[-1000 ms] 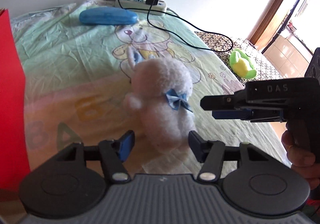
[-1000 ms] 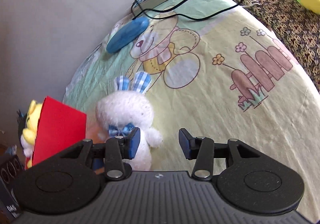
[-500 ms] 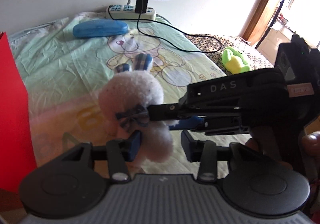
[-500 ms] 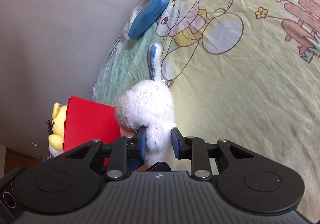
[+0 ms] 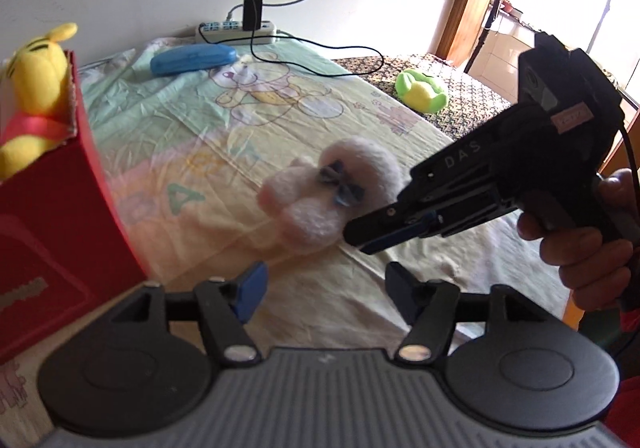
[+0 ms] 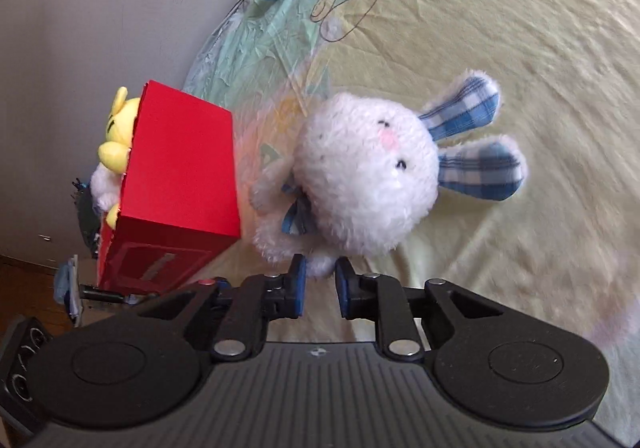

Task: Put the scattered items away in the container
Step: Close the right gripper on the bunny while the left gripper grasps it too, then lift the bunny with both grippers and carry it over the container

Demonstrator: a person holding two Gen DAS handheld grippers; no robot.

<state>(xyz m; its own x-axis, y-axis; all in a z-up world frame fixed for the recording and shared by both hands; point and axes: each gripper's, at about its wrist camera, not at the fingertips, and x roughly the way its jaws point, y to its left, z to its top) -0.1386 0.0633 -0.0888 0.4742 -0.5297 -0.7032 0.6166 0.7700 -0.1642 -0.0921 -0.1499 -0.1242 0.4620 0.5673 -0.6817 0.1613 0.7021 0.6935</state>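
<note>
A bed (image 5: 328, 152) covered with a pale cartoon-print sheet fills most of both views, its far side against a plain wall and its near edge running just ahead of the left gripper (image 5: 324, 286); a wide stretch of bare sheet lies open to the right of the toy in the right wrist view. A red box (image 6: 176, 184) stands at the bed's left side, close to the wall, with a yellow plush (image 5: 30, 88) poking out of its open top. The white plush rabbit (image 6: 360, 176) is just beside the box, held off the sheet by its lower body; its long axis runs roughly across the right wrist view, plaid blue ears pointing right, away from the box, feet toward the box and the gripper. The right gripper (image 6: 320, 280), gripped by a hand (image 5: 580, 244), has its jaws narrow and closing, pads pinching a tuft of the rabbit's lower end. The left gripper's jaws are opening with nothing between them, well short of the toy. Farther back, near the wall, lie a blue case (image 5: 192, 58) and a power strip (image 5: 236, 33) with a black charger and trailing cable; a small green and yellow plush (image 5: 422, 90) sits on the patterned cover at the far right.
</note>
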